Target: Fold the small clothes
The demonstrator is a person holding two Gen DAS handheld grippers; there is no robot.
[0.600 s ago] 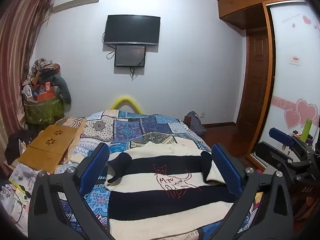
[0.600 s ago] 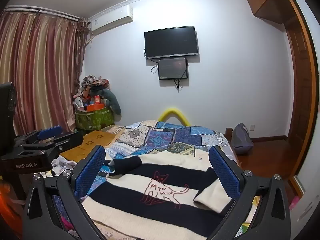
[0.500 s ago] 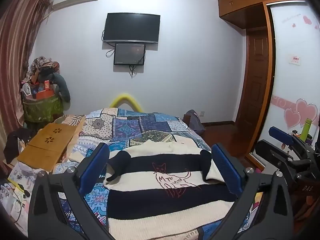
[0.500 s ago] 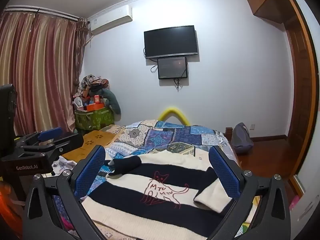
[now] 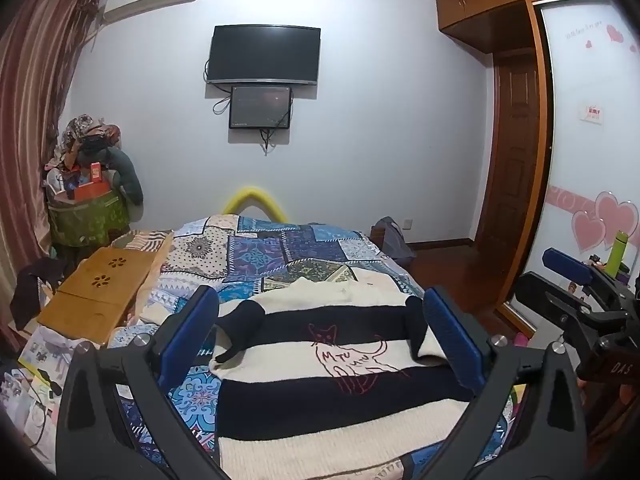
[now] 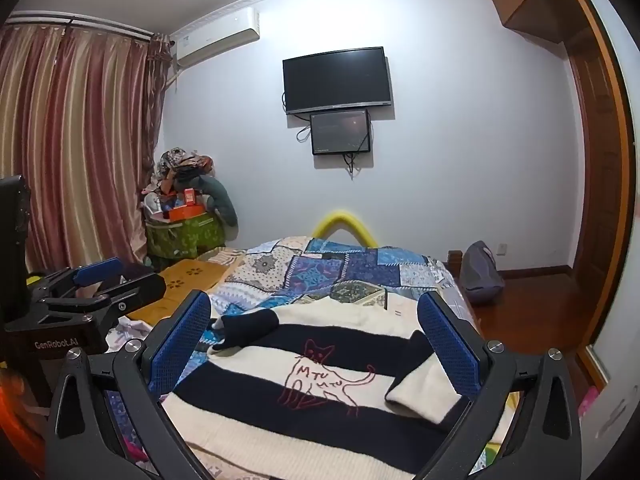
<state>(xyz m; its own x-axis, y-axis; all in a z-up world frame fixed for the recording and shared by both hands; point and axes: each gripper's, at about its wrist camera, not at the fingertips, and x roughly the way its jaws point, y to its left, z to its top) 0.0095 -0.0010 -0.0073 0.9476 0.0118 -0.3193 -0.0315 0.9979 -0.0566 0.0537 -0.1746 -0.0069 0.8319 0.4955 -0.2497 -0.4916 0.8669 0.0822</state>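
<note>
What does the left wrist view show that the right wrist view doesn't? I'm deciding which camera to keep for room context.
Only the left wrist view shows the heart-decorated wardrobe door, a green bottle, and the right gripper at its edge.

Only the right wrist view shows the full striped curtain and the left gripper at its side.

Both show the striped sweater with sleeves folded in, lying on the patchwork bed, and the wall TV. Both grippers are open, holding nothing.

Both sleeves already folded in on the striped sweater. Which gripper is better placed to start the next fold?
Probably either: the left gripper and right gripper both hover open above the striped sweater, holding nothing. Slight edge right: the folded white cuff lies just inside its right finger. A hem fold likely needs both.
</note>
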